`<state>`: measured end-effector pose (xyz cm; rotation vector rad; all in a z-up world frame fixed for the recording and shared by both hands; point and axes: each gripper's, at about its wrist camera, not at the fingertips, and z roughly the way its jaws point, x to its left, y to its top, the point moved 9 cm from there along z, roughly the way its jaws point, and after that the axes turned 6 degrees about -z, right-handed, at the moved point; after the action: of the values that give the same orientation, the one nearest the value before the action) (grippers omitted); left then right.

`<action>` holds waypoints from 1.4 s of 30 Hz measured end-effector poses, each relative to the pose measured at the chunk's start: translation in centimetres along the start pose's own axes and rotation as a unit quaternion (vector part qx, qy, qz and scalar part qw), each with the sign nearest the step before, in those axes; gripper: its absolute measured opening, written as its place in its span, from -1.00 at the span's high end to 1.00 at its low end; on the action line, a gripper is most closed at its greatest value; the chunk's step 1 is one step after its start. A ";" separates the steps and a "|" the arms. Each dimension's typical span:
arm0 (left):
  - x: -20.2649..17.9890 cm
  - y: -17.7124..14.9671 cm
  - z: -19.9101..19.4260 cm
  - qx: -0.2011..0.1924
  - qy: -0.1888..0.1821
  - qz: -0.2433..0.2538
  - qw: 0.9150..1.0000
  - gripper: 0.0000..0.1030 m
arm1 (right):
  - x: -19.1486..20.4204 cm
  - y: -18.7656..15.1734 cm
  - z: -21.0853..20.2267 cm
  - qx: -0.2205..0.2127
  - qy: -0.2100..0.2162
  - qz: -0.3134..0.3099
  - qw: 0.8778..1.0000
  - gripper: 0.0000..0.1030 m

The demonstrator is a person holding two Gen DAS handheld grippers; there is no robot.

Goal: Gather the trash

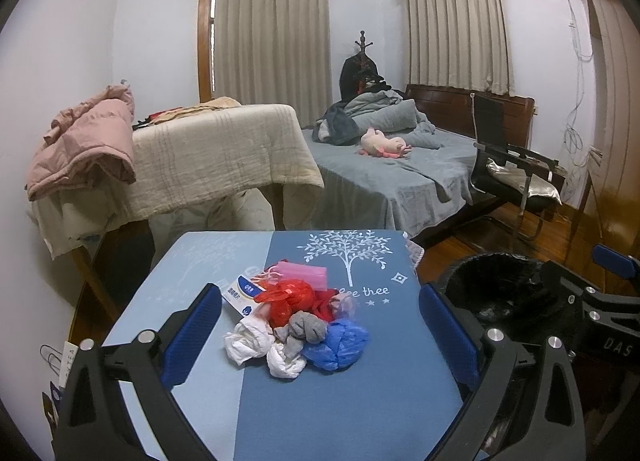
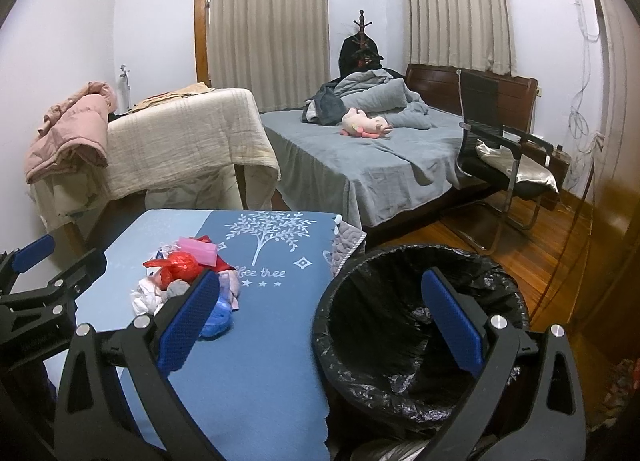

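Both jaws gape empty; only the right wrist view shows the bin's black-lined inside.

The counter is covered by a matt blue cloth with a printed white tree. On it crumpled thin plastic bags — glossy red and blue — are mixed with white paper tissue. The bin is lined with shiny black plastic film; the floor is polished wood.
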<state>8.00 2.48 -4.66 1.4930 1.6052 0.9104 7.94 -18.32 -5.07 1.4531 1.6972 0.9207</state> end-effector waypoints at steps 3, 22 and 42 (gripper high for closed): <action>0.1 0.0 0.5 0.000 0.004 0.000 1.000 -0.88 | 0.0 0.1 0.4 -0.003 0.006 -0.002 1.000 -0.90; 9.9 -4.1 7.3 0.012 0.071 -0.024 0.997 -0.88 | 6.9 -2.6 10.0 0.025 0.075 -0.018 0.997 -0.90; 13.1 -8.4 12.5 0.061 0.080 -0.039 0.994 -0.70 | 14.2 -9.1 20.3 0.140 0.136 -0.064 0.979 -0.43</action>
<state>14.61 15.11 -18.61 1.4586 1.8523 0.9205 19.41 -3.85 -23.94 1.4216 2.1691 0.8683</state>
